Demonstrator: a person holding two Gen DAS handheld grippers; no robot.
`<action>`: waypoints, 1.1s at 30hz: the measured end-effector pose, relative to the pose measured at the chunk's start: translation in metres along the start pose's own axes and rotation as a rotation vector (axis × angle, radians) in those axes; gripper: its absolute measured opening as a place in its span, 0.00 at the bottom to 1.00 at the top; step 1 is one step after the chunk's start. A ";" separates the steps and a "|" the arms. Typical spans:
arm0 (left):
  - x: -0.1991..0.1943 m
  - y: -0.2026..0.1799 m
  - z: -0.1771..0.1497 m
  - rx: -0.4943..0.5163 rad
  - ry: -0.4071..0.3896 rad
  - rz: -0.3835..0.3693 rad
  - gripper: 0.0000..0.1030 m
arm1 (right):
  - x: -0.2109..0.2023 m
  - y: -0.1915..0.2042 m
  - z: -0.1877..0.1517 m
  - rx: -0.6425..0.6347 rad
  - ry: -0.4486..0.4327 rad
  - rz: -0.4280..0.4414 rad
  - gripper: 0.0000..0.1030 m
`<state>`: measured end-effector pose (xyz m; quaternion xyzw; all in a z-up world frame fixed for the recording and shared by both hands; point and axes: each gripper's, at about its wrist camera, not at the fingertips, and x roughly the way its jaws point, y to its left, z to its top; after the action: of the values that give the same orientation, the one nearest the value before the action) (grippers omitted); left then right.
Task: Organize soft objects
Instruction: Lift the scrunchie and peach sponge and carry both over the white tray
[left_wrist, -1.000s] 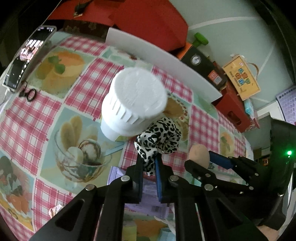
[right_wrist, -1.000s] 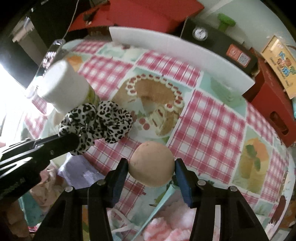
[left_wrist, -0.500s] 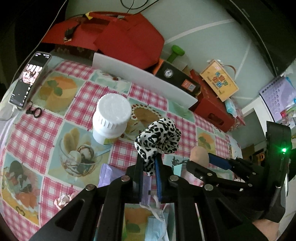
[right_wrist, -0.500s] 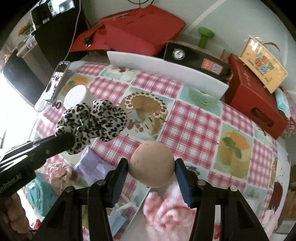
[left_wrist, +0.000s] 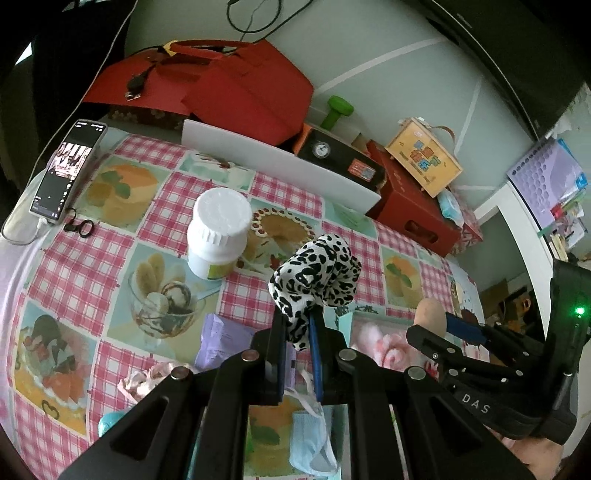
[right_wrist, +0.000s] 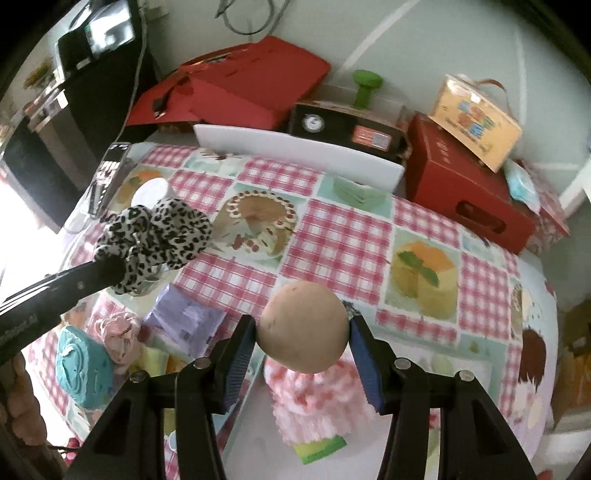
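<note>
**Both tongs loaded, lifted clear of the worktop**

Left tongs (left_wrist: 297, 328): nearly closed, pinching a fold of the leopard-print scrunchie (left_wrist: 317, 273). Thin fabric, so the pads sit almost together; the rest of the loop bunches up above the tips. It hangs in the air over the checked worktop (left_wrist: 92, 266), just in front of the white jar (left_wrist: 218, 229) and not touching it.

Right tongs (right_wrist: 301, 332): about half apart, clamped on the beige foam ball (right_wrist: 303, 326), one blue pad on each side at its widest part. Centred grip, so the ball shouldn't squirt out. Ball is off the surface, above the pink knitted piece (right_wrist: 317, 402).

Rest of the soft stuff is bunched at the near edge: teal rosette (right_wrist: 83, 369), pink rosette (right_wrist: 118, 332), lilac packet (right_wrist: 184, 317), and in the left view a blue face mask (left_wrist: 310, 435). Looks like a source pile.

Far side: phone (left_wrist: 68, 170), long white tray (right_wrist: 295, 155), red boxes (right_wrist: 469, 192) behind it.

My read: both items are mid-carry, held high so they clear the jar and the pile. Destination isn't obvious; the white tray is a plausible guess, no more. Risk: scrunchie is held by one fold only and could slip free on a quick swing.
</note>
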<state>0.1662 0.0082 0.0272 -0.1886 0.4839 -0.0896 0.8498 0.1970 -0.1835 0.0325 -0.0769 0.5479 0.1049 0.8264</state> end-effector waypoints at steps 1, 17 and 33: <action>0.000 -0.002 -0.001 0.004 0.001 -0.004 0.11 | -0.001 -0.002 -0.002 0.014 -0.001 -0.006 0.53; 0.006 -0.029 -0.012 0.053 0.034 -0.036 0.11 | -0.023 -0.033 -0.044 0.277 -0.083 -0.128 0.53; 0.017 -0.056 -0.021 0.114 0.051 -0.042 0.11 | -0.019 -0.065 -0.076 0.379 -0.106 -0.168 0.53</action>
<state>0.1586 -0.0532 0.0267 -0.1475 0.4956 -0.1397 0.8445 0.1388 -0.2665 0.0212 0.0402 0.5051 -0.0656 0.8596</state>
